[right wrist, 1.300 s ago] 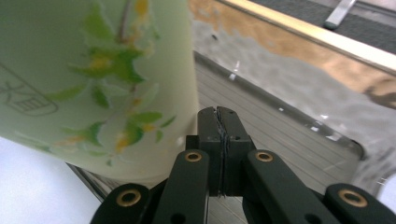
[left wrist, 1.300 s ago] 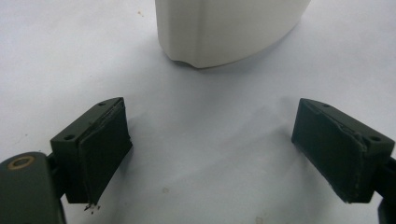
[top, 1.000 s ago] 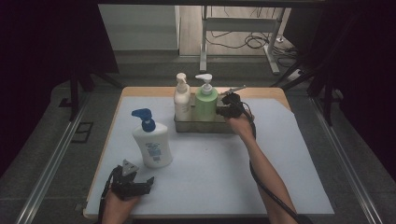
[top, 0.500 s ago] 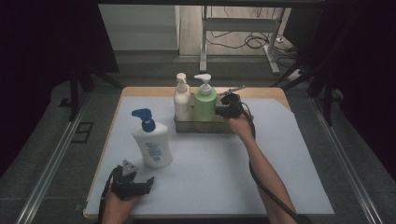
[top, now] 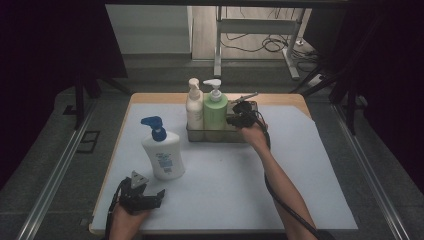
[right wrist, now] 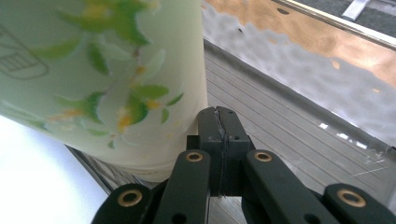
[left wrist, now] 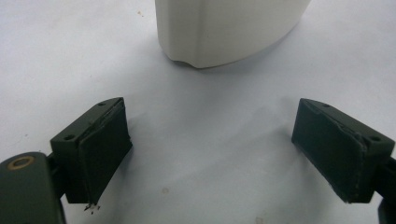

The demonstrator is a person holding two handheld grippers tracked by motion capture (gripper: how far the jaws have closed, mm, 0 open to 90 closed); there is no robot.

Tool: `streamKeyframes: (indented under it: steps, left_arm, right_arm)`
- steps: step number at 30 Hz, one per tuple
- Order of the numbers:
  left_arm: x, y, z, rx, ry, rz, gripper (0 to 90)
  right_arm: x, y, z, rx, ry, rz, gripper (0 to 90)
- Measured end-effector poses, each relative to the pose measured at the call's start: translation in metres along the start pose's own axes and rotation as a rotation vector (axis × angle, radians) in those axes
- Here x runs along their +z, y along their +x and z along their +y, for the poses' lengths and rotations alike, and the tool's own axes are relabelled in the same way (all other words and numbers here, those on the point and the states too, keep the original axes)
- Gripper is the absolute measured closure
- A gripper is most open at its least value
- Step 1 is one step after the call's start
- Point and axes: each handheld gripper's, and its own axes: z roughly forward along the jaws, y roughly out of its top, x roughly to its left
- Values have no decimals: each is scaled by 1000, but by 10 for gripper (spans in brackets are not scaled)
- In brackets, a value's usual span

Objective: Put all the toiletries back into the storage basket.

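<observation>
Right gripper [top: 239,119] fingers are pressed fully together, nothing held, inside the metal tray [top: 200,136] just beside the green bottle [top: 215,113]. Left gripper [top: 145,199] fingers are spread wide, empty, near the white bottle [top: 163,156] on the desk [top: 225,175].

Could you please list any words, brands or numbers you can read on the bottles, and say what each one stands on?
None can be read.
White bottle with blue pump: blue label print, too small.
Green bottle: leaf pattern and an outlined mark at its edge, no legible letters.
Cream bottle: no print visible.
</observation>
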Motion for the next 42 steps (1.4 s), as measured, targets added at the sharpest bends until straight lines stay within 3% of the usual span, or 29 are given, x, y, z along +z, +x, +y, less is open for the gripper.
streamKeyframes:
  steps: [9,18,32,42]
  left_arm:
    - [0,0,0,0,1,-1,107]
    - [0,0,0,0,0,-1,107]
    - [0,0,0,-2,-1,-1,108]
    - [0,0,0,-2,-2,-3,107]
  right_arm:
    - [-1,4,1,3,2,-27,900]
    - [-1,4,-1,2,-3,-22,883]
    - [-25,5,-3,-34,-37,0,728]
    - [-47,20,-2,-85,-61,20,547]
